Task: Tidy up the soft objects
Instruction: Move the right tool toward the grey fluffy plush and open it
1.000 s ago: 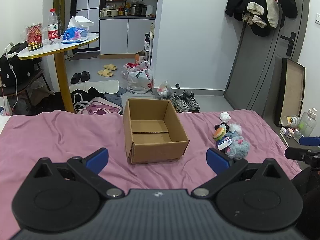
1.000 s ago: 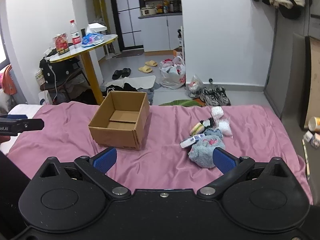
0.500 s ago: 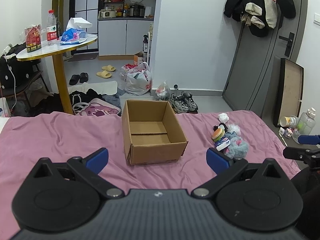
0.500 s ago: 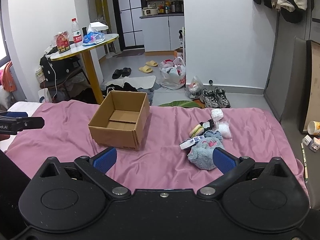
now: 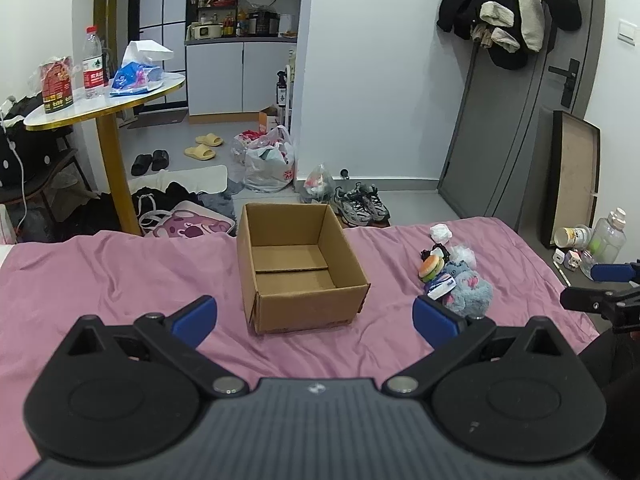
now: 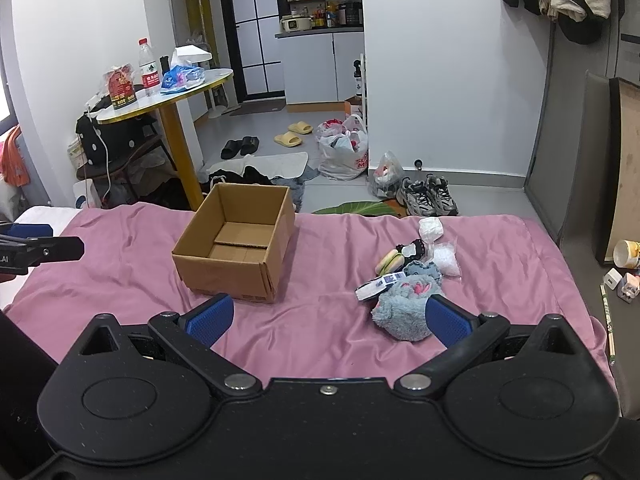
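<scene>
An empty open cardboard box (image 5: 300, 268) (image 6: 236, 240) stands on the pink bedsheet (image 5: 120, 280) (image 6: 320, 320). To its right lies a pile of soft things: a blue-grey plush (image 5: 466, 290) (image 6: 404, 306), a burger-shaped toy (image 5: 431, 267) (image 6: 390, 261), a white wad (image 5: 440, 233) (image 6: 430, 229) and a small clear bag (image 6: 446, 258). My left gripper (image 5: 314, 316) is open and empty, in front of the box. My right gripper (image 6: 328, 318) is open and empty, near the plush. Each gripper shows at the edge of the other's view.
Beyond the bed's far edge are a round gold-legged table (image 5: 108, 108) with a bottle and bags, clothes, slippers, plastic bags and sneakers (image 5: 360, 208) on the floor. A grey door (image 5: 520, 120) and a leaning board (image 5: 576, 184) stand at the right.
Both views have shifted only slightly; the box and pile sit a little higher and closer in frame. Both grippers stay open and empty.
</scene>
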Tool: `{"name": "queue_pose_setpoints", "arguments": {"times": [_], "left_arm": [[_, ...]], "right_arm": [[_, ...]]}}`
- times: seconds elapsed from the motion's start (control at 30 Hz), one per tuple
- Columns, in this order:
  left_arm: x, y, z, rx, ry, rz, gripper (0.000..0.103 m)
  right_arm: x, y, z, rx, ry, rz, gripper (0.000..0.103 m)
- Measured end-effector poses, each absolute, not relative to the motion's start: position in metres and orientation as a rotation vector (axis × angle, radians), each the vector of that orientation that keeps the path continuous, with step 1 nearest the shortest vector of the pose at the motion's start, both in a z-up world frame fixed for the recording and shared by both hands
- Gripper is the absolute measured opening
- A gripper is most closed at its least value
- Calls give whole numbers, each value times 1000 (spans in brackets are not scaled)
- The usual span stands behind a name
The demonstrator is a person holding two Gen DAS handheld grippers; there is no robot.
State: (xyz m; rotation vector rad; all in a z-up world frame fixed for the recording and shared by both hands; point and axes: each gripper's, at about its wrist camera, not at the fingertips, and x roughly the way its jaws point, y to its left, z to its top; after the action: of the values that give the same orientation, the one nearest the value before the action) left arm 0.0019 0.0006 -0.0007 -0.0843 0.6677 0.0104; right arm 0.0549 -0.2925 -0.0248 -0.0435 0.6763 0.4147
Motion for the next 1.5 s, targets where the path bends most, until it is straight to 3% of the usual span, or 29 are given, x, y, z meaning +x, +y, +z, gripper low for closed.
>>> {"name": "queue_pose_setpoints", "arguments": {"times": [0.8,1.5], "left_arm": [[72,-19,-9,102,696,-151,103],[174,-86,-37,190,754,-378,101]], "right_arm": [[91,-323,-56,50,732,354,103],[142,-356,-101,197,853,251,55]]}}
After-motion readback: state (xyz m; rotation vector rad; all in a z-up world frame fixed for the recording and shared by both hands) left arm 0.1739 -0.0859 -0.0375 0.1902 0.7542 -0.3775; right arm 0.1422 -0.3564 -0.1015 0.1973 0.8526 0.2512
